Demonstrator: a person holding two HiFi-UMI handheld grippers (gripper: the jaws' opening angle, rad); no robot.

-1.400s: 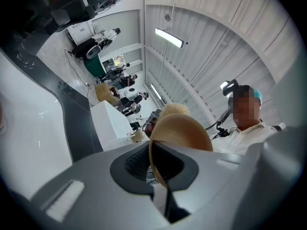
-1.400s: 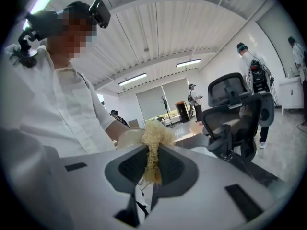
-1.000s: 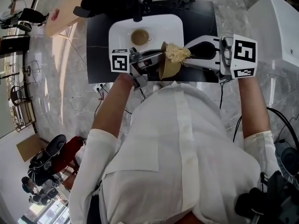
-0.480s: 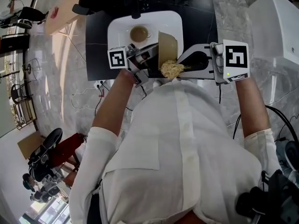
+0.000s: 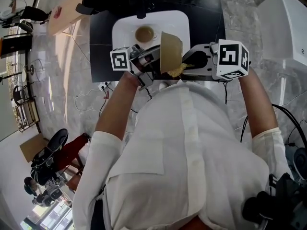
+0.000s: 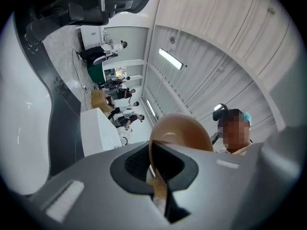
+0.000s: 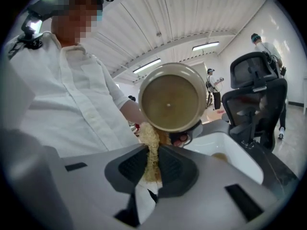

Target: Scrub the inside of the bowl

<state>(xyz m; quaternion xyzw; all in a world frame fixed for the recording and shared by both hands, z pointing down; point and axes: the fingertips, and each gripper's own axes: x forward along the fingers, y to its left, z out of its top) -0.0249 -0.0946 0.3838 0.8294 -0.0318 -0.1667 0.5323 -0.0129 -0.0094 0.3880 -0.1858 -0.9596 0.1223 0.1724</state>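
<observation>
A tan bowl (image 5: 171, 51) is held on its edge above the white sink (image 5: 123, 32), my left gripper (image 5: 159, 62) shut on its rim. In the left gripper view the bowl's rim (image 6: 152, 153) runs between the jaws. My right gripper (image 5: 186, 67) is shut on a pale fibrous scrubber (image 5: 176, 71), which sits at the bowl's lower rim. The right gripper view faces the bowl's open inside (image 7: 169, 103), with the scrubber (image 7: 150, 145) touching its lower left edge and running back between the jaws of the right gripper (image 7: 150, 172).
The sink is set in a black counter (image 5: 206, 13), with a brownish drain (image 5: 144, 33). A black faucet (image 5: 142, 4) stands at the far side. A white cabinet (image 5: 288, 23) is at right. An office chair (image 7: 254, 99) stands beyond the sink (image 7: 232, 150).
The bowl has turned from lying tilted to standing on its edge. The scrubber went from the bowl's upper side down to its lower rim, and the right gripper shifted left toward the bowl.
</observation>
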